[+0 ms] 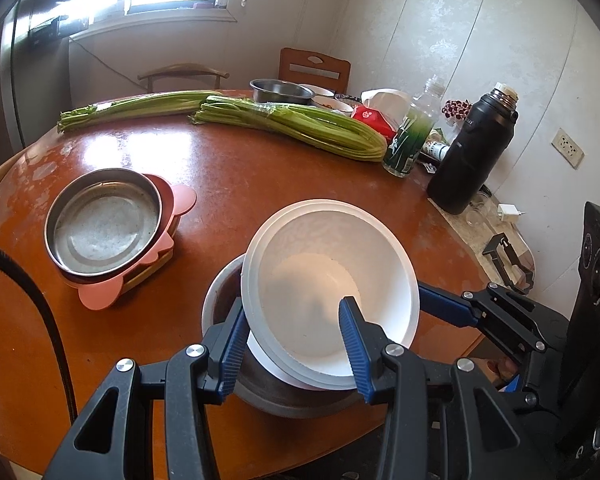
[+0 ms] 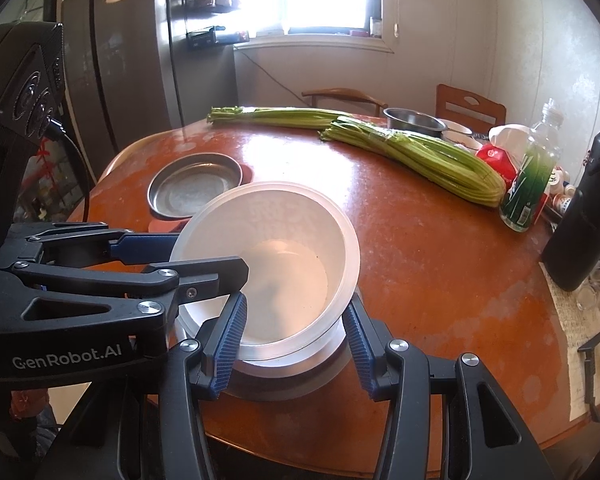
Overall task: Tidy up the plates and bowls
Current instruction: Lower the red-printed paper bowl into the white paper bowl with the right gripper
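White nested bowls (image 1: 332, 280) sit tilted inside a metal bowl (image 1: 220, 300) at the near table edge. My left gripper (image 1: 296, 332) straddles the white bowls' near rim, one finger outside, one inside, jaws apart. My right gripper (image 2: 296, 332) also straddles the white bowls (image 2: 276, 264), open; its finger (image 1: 448, 308) shows beside the bowls in the left wrist view. A steel plate (image 1: 104, 224) lies on a pink plate (image 1: 180, 200) stack at left; it also shows in the right wrist view (image 2: 192, 188).
Two celery bundles (image 1: 300, 124) lie across the round brown table (image 1: 240, 172). A steel bowl (image 1: 280, 90) and dishes stand at the far side. A green bottle (image 1: 412, 136), black flask (image 1: 472, 152) and red packet (image 1: 372, 118) stand at right. Chairs and walls behind.
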A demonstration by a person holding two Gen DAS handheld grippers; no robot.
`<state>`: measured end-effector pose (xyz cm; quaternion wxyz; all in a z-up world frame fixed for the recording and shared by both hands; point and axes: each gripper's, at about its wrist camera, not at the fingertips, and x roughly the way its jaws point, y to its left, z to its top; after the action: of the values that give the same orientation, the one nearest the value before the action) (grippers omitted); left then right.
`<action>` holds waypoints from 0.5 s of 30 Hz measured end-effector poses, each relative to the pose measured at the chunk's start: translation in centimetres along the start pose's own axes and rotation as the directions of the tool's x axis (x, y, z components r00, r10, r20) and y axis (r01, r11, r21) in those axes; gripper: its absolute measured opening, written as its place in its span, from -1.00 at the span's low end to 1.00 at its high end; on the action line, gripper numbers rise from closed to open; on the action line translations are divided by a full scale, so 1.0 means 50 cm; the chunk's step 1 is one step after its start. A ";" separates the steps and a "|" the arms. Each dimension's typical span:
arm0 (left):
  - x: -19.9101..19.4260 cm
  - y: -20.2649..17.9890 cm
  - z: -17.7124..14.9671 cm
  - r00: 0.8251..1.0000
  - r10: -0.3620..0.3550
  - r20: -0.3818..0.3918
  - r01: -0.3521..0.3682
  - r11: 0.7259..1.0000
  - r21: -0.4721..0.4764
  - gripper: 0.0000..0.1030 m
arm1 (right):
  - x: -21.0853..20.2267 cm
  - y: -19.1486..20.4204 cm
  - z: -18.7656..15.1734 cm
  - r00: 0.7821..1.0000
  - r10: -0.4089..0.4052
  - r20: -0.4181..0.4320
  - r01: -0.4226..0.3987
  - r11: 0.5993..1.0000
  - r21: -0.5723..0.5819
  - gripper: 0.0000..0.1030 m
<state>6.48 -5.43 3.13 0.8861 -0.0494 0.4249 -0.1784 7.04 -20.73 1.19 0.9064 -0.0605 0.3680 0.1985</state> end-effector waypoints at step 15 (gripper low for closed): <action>0.032 0.001 -0.020 0.999 0.013 -0.030 -0.013 1.000 -0.001 -0.13 | 0.022 0.000 -0.028 0.999 0.006 -0.032 -0.005 1.000 0.012 0.01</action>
<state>6.63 -5.90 1.28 0.8807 -0.0446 0.4388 -0.1728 6.86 -20.71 -0.60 0.9001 -0.0573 0.3838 0.1979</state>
